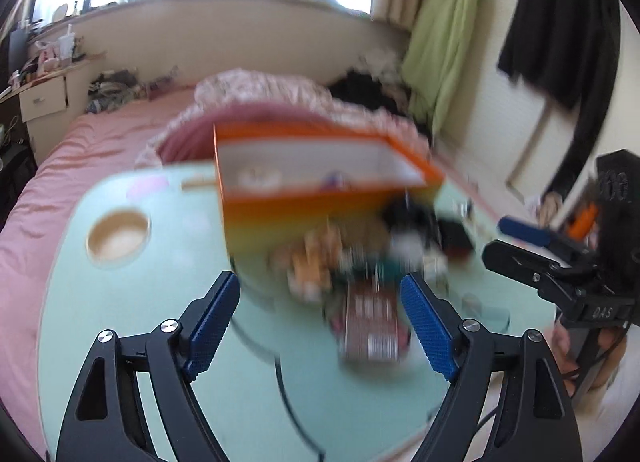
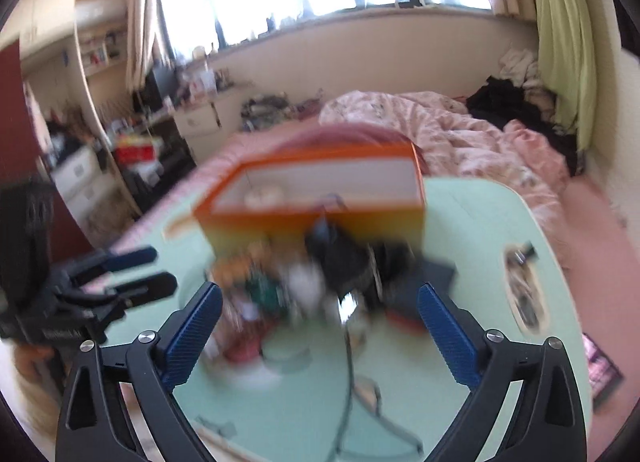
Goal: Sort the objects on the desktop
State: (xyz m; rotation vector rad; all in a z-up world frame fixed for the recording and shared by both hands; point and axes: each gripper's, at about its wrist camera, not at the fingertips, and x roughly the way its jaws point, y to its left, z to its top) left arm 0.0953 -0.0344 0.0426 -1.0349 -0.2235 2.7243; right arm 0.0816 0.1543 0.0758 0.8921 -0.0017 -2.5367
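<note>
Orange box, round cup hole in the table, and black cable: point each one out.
Orange box (image 1: 304, 218), left wrist view, on its front wall.
Cup hole (image 1: 118, 240), left wrist view, on its pale bottom.
Black cable (image 2: 347, 366), right wrist view, on the stretch lying across the table.

Blurred clutter (image 1: 352, 262) lies before open orange box (image 1: 304, 202).

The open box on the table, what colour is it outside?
Orange box, clearest in the left wrist view.

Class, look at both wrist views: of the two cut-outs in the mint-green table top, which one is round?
The round cut-out near the table's left edge, with nothing visible in it. The other cut-out, at the right edge, is long and oval and holds small items.
</note>
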